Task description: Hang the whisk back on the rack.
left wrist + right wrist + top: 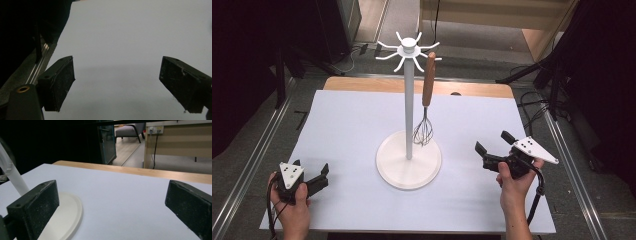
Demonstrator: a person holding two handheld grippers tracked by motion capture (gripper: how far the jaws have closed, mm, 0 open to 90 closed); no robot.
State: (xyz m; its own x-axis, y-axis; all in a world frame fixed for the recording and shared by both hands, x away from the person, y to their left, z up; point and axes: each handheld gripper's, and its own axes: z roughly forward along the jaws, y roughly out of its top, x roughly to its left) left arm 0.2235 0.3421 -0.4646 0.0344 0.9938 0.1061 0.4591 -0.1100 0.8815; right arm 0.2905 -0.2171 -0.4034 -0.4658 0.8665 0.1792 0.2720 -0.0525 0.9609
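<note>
**Both grippers idle, whisk on rack**

White rack [409, 159] sits mid-table on the white sheet [347, 125]: round base, 1 pole, hook crown on top. Whisk [426, 107] hangs from a right-side hook by its wooden handle, wires down just above the base, close beside the pole. Hanging keeps it clear of the table.

Left gripper [309, 175] at the near-left corner, jaws spread, nothing between them. Right gripper [492, 144] near-right of the base, jaws also wide, nothing held, angled toward the rack. Both well apart from the whisk.

The hook-to-handle contact is too small to resolve; probably a loop. Right gripper view cuts off the pole [11, 176] and most of the base.
</note>
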